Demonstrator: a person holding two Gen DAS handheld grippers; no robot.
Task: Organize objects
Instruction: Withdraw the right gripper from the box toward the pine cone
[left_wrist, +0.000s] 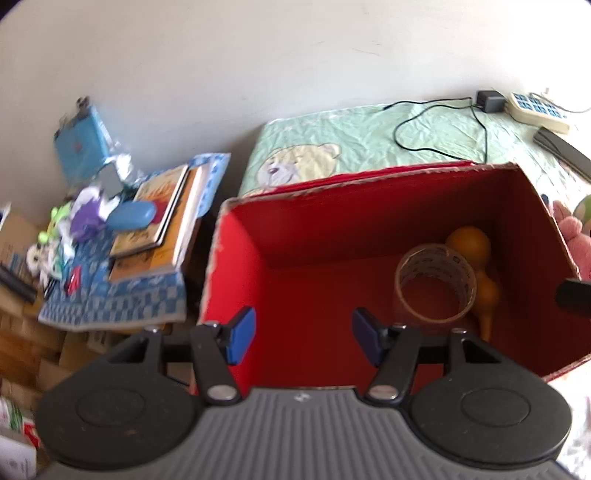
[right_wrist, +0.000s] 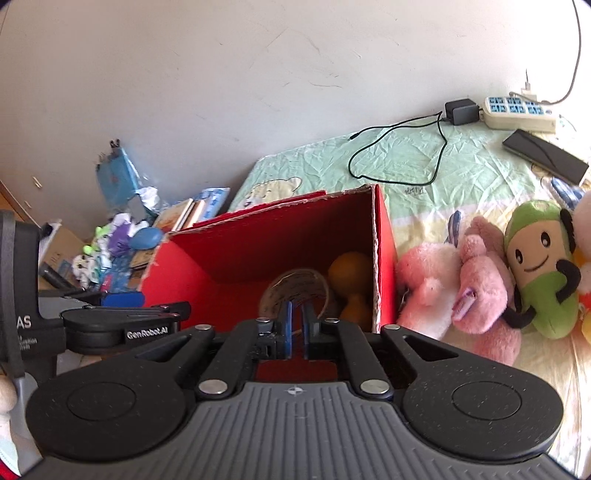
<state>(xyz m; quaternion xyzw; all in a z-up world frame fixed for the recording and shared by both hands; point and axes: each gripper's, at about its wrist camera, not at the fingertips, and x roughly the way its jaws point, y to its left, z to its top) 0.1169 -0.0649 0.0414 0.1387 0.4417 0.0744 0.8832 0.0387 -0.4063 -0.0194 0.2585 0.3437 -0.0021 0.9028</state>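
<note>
A red box (left_wrist: 369, 229) sits open on a bed sheet (left_wrist: 369, 136) printed with a bear, beside a low stand piled with books (left_wrist: 162, 218), a blue case (left_wrist: 131, 216) and small toys. Inside the box, toward its right side, a roll of clear tape (left_wrist: 436, 284) stands on edge, and just behind it, touching it, lies an orange gourd-shaped toy (left_wrist: 476, 254). The left gripper (left_wrist: 303, 336) hovers over the box's near left part with its blue-padded fingers spread wide and nothing between them. The right gripper (right_wrist: 295, 325) is at the box's near rim, its fingers drawn almost together with only a narrow slit left; the tape (right_wrist: 295, 288) lies straight ahead of the tips, but whether the pads pinch anything cannot be told. Right of the box, against its outer wall, lie a pink plush (right_wrist: 454, 291) and a green plush (right_wrist: 543, 269) with a smiling face. At the far end of the sheet are a black cable (right_wrist: 399, 155), a charger (right_wrist: 461, 110), a power strip (right_wrist: 517, 114) and a dark remote (right_wrist: 543, 155).
</note>
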